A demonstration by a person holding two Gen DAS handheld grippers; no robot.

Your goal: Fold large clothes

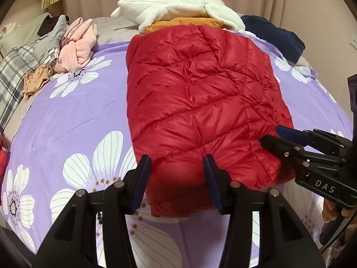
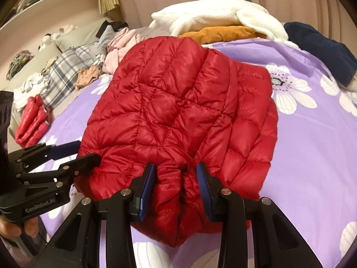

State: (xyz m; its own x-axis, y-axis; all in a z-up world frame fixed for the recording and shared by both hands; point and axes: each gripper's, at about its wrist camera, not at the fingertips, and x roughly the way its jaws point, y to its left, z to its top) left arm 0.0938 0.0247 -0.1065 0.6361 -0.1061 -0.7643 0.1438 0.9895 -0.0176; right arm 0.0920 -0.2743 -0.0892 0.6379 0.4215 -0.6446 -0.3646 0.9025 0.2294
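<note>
A red quilted puffer jacket (image 1: 196, 93) lies folded lengthwise on the purple flowered bedsheet (image 1: 73, 111); it also shows in the right wrist view (image 2: 178, 116). My left gripper (image 1: 176, 178) is open, its fingers straddling the jacket's near hem. My right gripper (image 2: 176, 189) is open with the jacket's near edge bunched between its fingers. The right gripper shows in the left wrist view (image 1: 274, 135) at the jacket's right near corner. The left gripper shows in the right wrist view (image 2: 87, 151) at the jacket's left edge.
A white fleece (image 1: 178, 6) over an orange garment (image 1: 185, 23) lies at the far end. A navy garment (image 1: 274, 35) is far right. Pink (image 1: 78, 47), grey and plaid clothes (image 1: 13, 71) lie left. A folded red jacket (image 2: 33, 120) sits at the left bed edge.
</note>
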